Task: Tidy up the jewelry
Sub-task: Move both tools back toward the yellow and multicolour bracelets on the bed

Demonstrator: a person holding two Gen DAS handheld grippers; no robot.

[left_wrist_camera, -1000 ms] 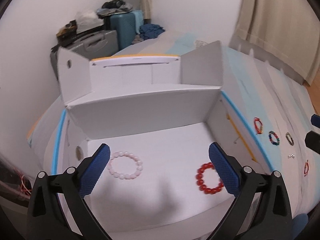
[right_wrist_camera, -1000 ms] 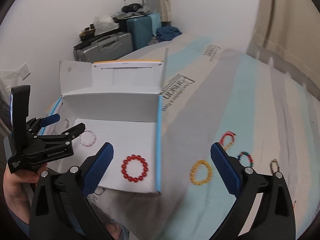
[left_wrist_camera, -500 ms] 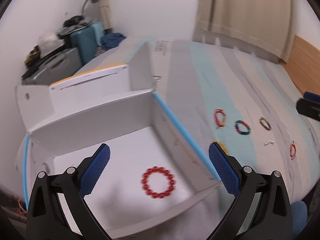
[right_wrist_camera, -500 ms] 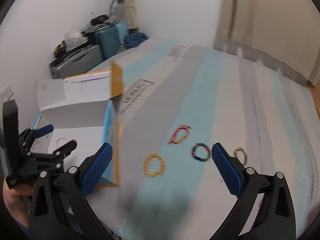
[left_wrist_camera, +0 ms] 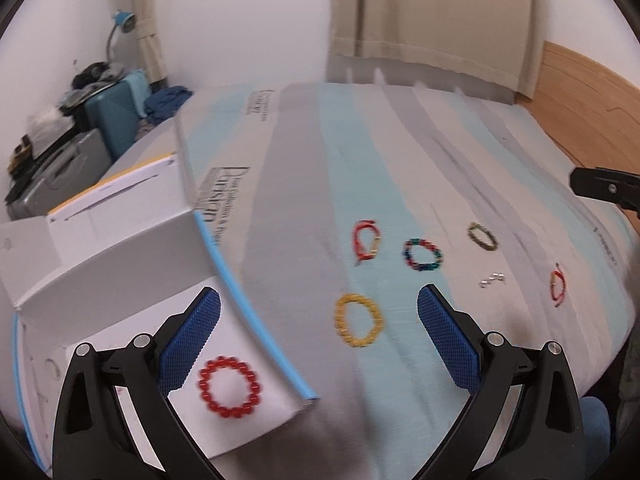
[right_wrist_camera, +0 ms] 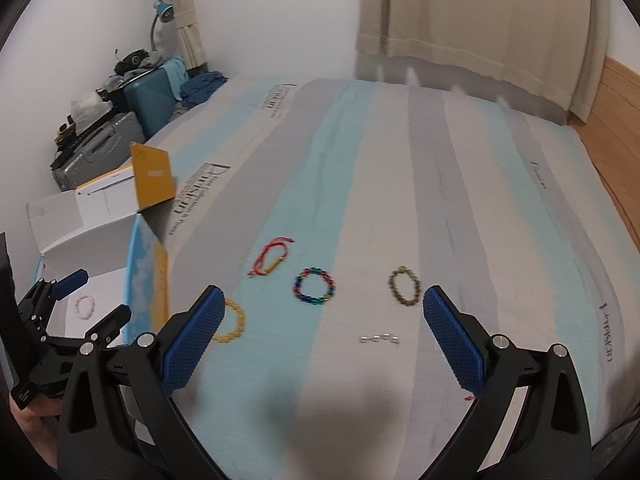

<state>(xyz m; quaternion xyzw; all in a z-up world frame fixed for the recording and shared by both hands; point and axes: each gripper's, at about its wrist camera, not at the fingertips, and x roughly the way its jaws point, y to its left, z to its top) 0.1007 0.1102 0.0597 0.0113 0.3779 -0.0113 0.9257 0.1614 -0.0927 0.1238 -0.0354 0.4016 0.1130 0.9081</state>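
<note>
An open white cardboard box (left_wrist_camera: 120,264) lies at the left on the striped bed, with a red bead bracelet (left_wrist_camera: 230,381) inside; a pink bracelet (right_wrist_camera: 85,306) shows in it from the right wrist view. On the bed lie a yellow bracelet (left_wrist_camera: 357,320), a red cord bracelet (left_wrist_camera: 366,239), a multicolour bead bracelet (left_wrist_camera: 423,255), an olive bracelet (left_wrist_camera: 483,236), small silver pieces (left_wrist_camera: 492,279) and another red cord bracelet (left_wrist_camera: 557,287). My left gripper (left_wrist_camera: 319,334) is open and empty, over the box's right edge and the yellow bracelet. My right gripper (right_wrist_camera: 320,334) is open and empty above the silver pieces (right_wrist_camera: 379,338).
Suitcases (right_wrist_camera: 132,120) with clutter and a blue desk lamp (right_wrist_camera: 162,14) stand at the far left by the wall. Beige curtains (right_wrist_camera: 472,16) hang behind the bed. A wooden floor (right_wrist_camera: 616,128) shows at the right. The bed (right_wrist_camera: 400,160) ends near the grippers.
Both grippers have swung right, from over the box to over the bracelets on the bed. Both stayed open and empty.
</note>
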